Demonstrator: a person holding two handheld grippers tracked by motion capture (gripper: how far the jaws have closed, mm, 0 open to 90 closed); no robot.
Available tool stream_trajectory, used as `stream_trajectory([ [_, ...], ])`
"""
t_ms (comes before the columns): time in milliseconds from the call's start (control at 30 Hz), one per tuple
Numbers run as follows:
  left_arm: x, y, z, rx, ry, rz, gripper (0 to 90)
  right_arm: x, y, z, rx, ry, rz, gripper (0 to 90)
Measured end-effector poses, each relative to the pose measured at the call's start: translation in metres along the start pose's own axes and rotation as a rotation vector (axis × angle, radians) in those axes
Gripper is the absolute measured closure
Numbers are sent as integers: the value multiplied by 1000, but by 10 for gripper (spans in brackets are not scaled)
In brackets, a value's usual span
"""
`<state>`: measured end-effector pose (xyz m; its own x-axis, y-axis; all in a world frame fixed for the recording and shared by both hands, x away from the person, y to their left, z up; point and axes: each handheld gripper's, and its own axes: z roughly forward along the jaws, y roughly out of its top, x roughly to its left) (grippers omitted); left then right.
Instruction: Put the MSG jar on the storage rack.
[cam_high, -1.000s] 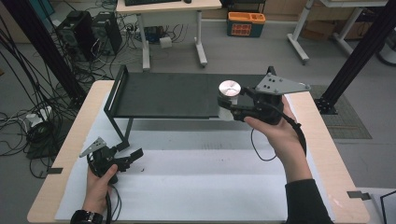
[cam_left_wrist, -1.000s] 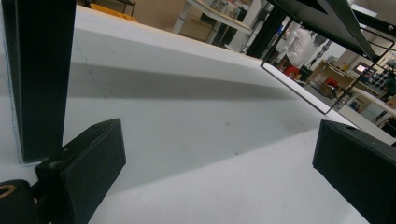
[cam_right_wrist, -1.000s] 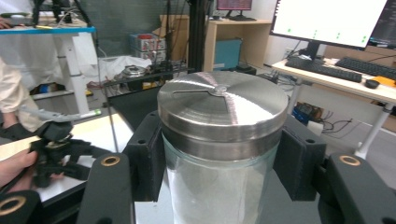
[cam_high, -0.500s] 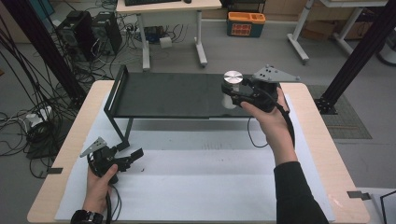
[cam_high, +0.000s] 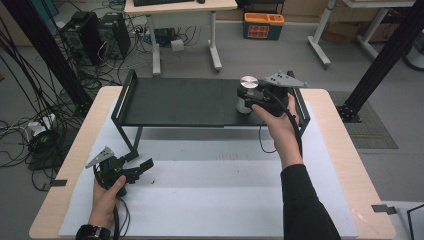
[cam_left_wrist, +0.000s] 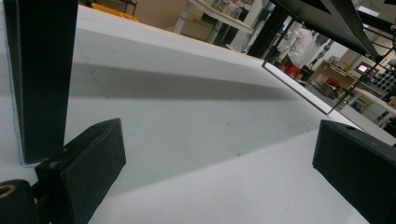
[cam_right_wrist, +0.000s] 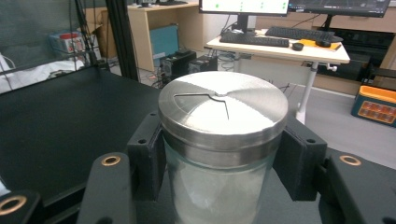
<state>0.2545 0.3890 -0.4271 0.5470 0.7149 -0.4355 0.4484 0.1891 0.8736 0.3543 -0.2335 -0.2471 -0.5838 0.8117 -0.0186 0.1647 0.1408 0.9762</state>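
A glass jar with a brushed metal lid (cam_high: 247, 93) (cam_right_wrist: 222, 140) stands upright on the right end of the black shelf (cam_high: 180, 102). My right gripper (cam_high: 250, 97) (cam_right_wrist: 219, 163) is shut on the jar, its pads pressed on both sides just under the lid. A hand holds that gripper from the front right. My left gripper (cam_high: 145, 165) (cam_left_wrist: 219, 172) rests low on the white mat (cam_high: 210, 195) at the front left, open, with nothing between its jaws. A black shelf leg (cam_left_wrist: 39, 70) stands just left of its jaws.
The black shelf has raised end rails and stands on thin legs (cam_high: 135, 140) over the white mat. The wooden table edge (cam_high: 345, 165) runs at both sides. Beyond the table are desks, computers and cables on the floor.
My right gripper carried the jar farther back and left onto the shelf's right end. The left gripper has stayed put.
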Motion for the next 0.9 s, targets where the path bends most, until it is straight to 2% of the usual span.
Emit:
stream_trajectory([
  [367, 0, 1, 0, 6, 3, 2, 29, 1, -2, 1, -5, 4, -17, 423],
  [400, 0, 1, 0, 9, 2, 3, 29, -1, -3, 0, -11, 21, -7, 356],
  [433, -1, 1, 1, 11, 3, 4, 29, -1, -3, 0, -15, 19, -6, 313],
  [500, 0, 2, 0, 11, 2, 4, 29, -3, -3, 0, -14, 44, -1, 249],
  [600, 0, 1, 0, 9, 1, 3, 29, 1, -1, -2, 0, 31, 7, 152],
  [733, 0, 1, 0, 10, 0, 3, 28, 4, -3, -10, -21, 18, 26, 84],
  [833, 0, 1, 0, 11, -1, 3, 28, 4, -4, -16, -34, 18, 30, 74],
  [900, 0, 1, 0, 10, -1, 3, 27, -1, -5, -29, -52, 51, 28, 68],
])
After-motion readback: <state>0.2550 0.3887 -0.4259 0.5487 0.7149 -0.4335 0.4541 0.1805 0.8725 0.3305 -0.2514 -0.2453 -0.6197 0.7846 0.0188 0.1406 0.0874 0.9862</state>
